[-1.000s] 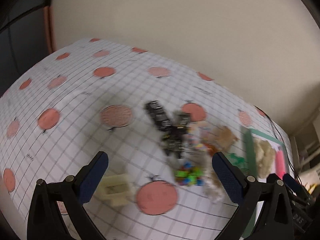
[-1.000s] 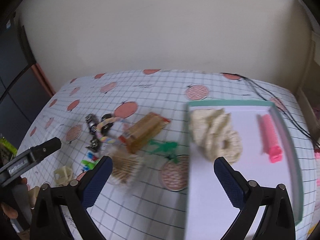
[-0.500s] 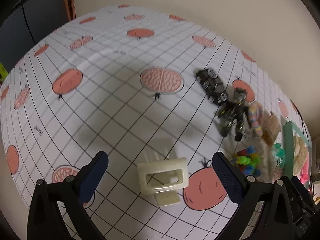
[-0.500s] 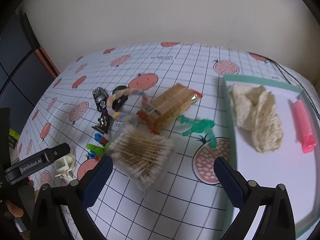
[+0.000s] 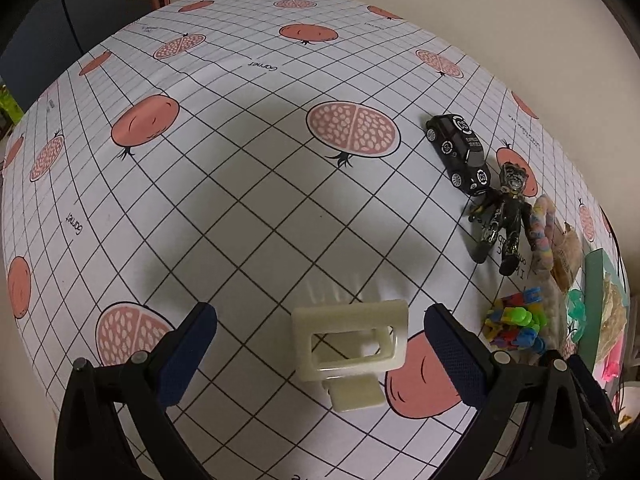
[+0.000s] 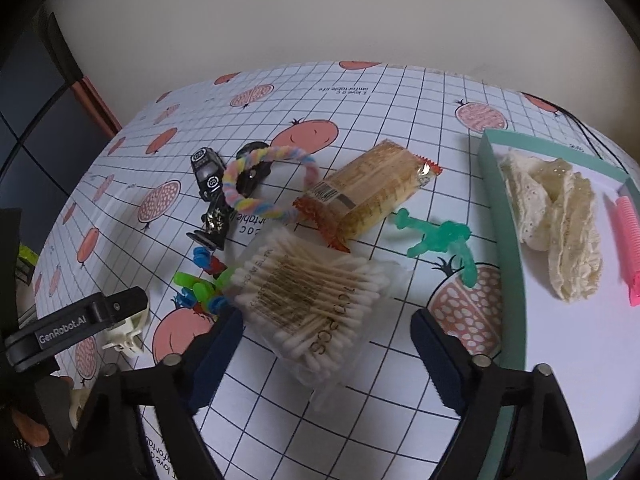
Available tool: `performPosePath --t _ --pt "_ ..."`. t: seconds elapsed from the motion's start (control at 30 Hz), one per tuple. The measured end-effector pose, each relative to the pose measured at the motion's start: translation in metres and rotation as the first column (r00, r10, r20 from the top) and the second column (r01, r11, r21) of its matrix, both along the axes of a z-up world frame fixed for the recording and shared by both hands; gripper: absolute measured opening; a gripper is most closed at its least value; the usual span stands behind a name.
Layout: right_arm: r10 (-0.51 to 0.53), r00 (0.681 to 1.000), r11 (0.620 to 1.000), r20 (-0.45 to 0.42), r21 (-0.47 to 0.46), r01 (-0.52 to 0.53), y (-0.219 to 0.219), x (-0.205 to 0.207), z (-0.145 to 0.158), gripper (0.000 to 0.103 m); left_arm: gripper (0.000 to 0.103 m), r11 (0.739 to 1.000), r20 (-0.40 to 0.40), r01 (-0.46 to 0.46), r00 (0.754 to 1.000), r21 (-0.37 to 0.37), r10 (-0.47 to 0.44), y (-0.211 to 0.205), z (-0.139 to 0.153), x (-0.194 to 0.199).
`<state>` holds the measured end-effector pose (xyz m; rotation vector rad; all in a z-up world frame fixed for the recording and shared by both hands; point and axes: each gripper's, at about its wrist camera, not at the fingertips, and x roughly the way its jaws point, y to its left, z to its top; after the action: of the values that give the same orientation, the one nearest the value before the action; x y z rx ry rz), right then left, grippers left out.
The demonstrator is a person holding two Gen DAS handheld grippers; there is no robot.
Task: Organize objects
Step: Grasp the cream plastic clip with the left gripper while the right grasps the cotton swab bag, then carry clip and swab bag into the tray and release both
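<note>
A cream hair claw clip [image 5: 351, 344] lies on the tablecloth between the spread fingers of my open left gripper [image 5: 320, 342], untouched. In the right wrist view a clear pack of cotton swabs [image 6: 310, 294] lies just ahead of my open right gripper [image 6: 327, 354], whose blue pads flank its near end. Behind it lie a wrapped cracker packet [image 6: 368, 192], a green toy figure [image 6: 438, 240], a pastel rope ring [image 6: 264, 182], a black toy car [image 6: 208, 172] and a black figurine [image 6: 218, 216]. A teal-rimmed tray [image 6: 508, 216] holds a cream lace cloth [image 6: 556, 216] and a pink comb [image 6: 628, 240].
Colourful plastic clips [image 6: 202, 284] sit left of the swab pack. The left gripper's arm [image 6: 76, 326] and the claw clip [image 6: 128, 330] show at the left edge of the right wrist view. The pomegranate-print tablecloth [image 5: 240, 160] stretches to a beige wall [image 6: 320, 12].
The left gripper swung left and down until the claw clip sat between its fingers. The right gripper moved left off the tray and down toward the cotton swab pack.
</note>
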<state>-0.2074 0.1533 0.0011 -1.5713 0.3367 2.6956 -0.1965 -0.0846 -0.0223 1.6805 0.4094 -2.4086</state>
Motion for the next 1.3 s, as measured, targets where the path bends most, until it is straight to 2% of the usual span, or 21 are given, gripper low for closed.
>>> performPosePath --t 0.17,0.23,0.37,0.4,0.43,0.9,1.13,1.3 --pt "0.011 1.000 1.000 0.008 -0.004 -0.011 -0.002 0.000 -0.001 0.066 0.096 1.000 0.005 0.006 1.000 -0.002 -0.006 0.003 -0.001 0.001" --pt "0.016 1.000 1.000 0.013 0.002 -0.016 -0.003 0.000 -0.001 0.059 0.084 1.000 0.015 0.010 1.000 -0.007 -0.010 0.005 -0.002 0.001" --pt "0.009 1.000 1.000 0.025 -0.014 -0.009 -0.001 0.000 -0.001 0.055 0.070 0.999 0.015 0.033 0.999 -0.041 -0.032 0.010 0.000 0.001" --pt "0.008 1.000 1.000 0.027 -0.016 -0.008 0.000 0.001 -0.001 0.054 0.059 0.998 0.016 0.036 0.999 -0.052 -0.035 0.011 0.001 0.001" --pt "0.009 1.000 1.000 0.028 -0.020 -0.008 0.001 0.001 -0.001 0.053 0.055 0.997 0.017 0.036 0.999 -0.064 -0.035 0.012 0.002 0.001" --pt "0.010 1.000 1.000 0.028 -0.007 -0.010 0.005 0.004 0.002 0.049 0.053 0.997 0.002 0.045 0.999 -0.063 -0.045 0.020 0.008 0.002" --pt "0.001 0.999 1.000 -0.037 -0.022 -0.002 0.014 0.011 0.018 0.049 0.053 0.997 -0.031 0.044 0.998 -0.057 -0.046 0.023 0.021 0.017" --pt "0.001 0.998 1.000 -0.068 -0.018 -0.002 0.017 0.015 0.027 0.049 0.053 0.997 -0.074 0.042 0.996 -0.060 -0.047 0.021 0.032 0.014"
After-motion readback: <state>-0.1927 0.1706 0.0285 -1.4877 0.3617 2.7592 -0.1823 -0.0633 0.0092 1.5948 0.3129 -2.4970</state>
